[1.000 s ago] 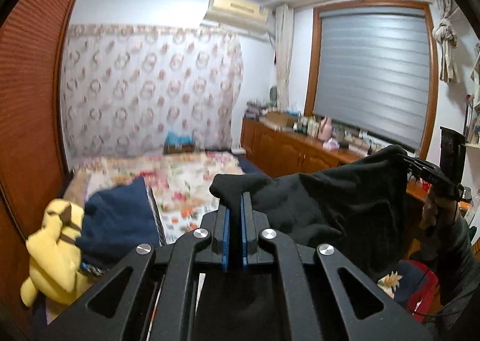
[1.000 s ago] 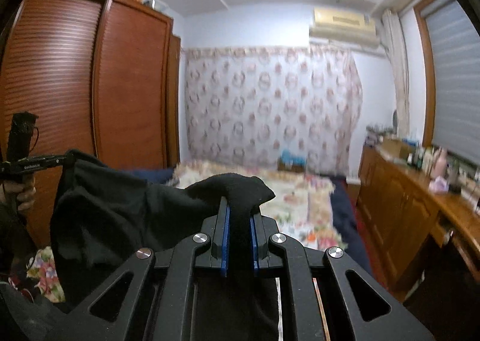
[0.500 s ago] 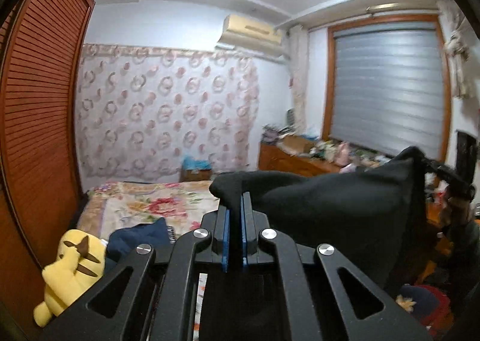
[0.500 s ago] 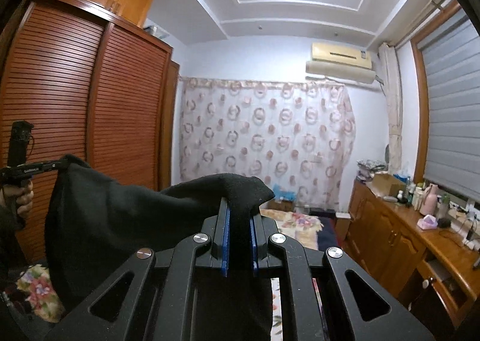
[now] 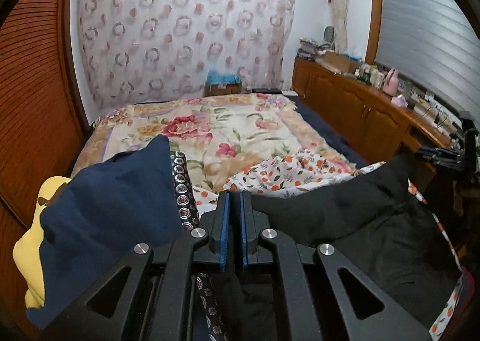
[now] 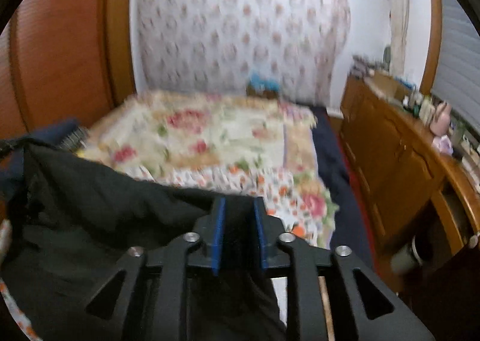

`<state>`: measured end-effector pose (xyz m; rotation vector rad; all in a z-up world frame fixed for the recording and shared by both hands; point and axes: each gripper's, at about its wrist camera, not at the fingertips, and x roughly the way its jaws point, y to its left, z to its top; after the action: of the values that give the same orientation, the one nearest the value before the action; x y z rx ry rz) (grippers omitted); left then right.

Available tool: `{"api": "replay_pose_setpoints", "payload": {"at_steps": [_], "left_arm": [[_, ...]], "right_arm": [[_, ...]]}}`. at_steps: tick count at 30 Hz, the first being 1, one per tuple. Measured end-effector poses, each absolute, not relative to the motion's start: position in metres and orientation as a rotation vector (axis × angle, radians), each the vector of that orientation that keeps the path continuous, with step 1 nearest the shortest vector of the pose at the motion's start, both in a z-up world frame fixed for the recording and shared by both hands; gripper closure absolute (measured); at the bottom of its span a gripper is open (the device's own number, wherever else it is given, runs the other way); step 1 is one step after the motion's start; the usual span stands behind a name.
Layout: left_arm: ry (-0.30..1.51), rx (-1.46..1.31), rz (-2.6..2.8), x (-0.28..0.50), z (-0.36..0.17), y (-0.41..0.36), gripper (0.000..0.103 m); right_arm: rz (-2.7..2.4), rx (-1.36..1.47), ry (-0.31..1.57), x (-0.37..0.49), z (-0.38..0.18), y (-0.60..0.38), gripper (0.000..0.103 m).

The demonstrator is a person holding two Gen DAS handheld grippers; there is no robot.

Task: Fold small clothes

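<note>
Both wrist views low over bed (image 5: 216,131) foot, angled down along own fingers toward curtain (image 5: 180,29). Left view sits left, right view right, blurred. Shared: bed, curtain, black garment (image 6: 90,209) close below, sideboard (image 6: 390,155).

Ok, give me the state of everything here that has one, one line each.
black garment, lying crumpled on the bed, not folded.
left gripper, jaws just opening, narrow gap, no cloth seen between them.
right gripper, jaws just opening, wider gap, black garment loose between them.
window blind, lowered.
curtain, drawn across.
cabinet doors, shut.
</note>
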<state>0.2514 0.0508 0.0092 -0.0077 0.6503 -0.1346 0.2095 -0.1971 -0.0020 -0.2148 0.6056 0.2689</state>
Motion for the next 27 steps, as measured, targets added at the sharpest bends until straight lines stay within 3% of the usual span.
{"api": "replay_pose_setpoints", "payload": {"at_steps": [1, 3, 4, 6, 8, 27], "left_arm": [[0.652, 0.008, -0.138, 0.251, 0.009, 0.05, 0.085], [0.649, 0.009, -0.147, 0.248, 0.011, 0.05, 0.058], [0.651, 0.007, -0.156, 0.244, 0.012, 0.05, 0.054], [0.652, 0.017, -0.177, 0.243, 0.016, 0.049, 0.032], [0.642, 0.024, -0.201, 0.234, 0.017, 0.044, 0.021], [0.788, -0.024, -0.296, 0.151, -0.058, 0.0, 0.021]], "right_arm": [[0.28, -0.223, 0.631, 0.216, -0.009, -0.192, 0.067], [0.299, -0.234, 0.657, 0.223, -0.017, -0.185, 0.061], [0.302, -0.237, 0.659, 0.224, -0.019, -0.184, 0.06], [0.311, -0.222, 0.665, 0.227, -0.017, -0.184, 0.054], [0.324, -0.197, 0.666, 0.231, -0.008, -0.196, 0.052], [0.333, -0.059, 0.707, 0.158, -0.046, -0.253, 0.052]]}}
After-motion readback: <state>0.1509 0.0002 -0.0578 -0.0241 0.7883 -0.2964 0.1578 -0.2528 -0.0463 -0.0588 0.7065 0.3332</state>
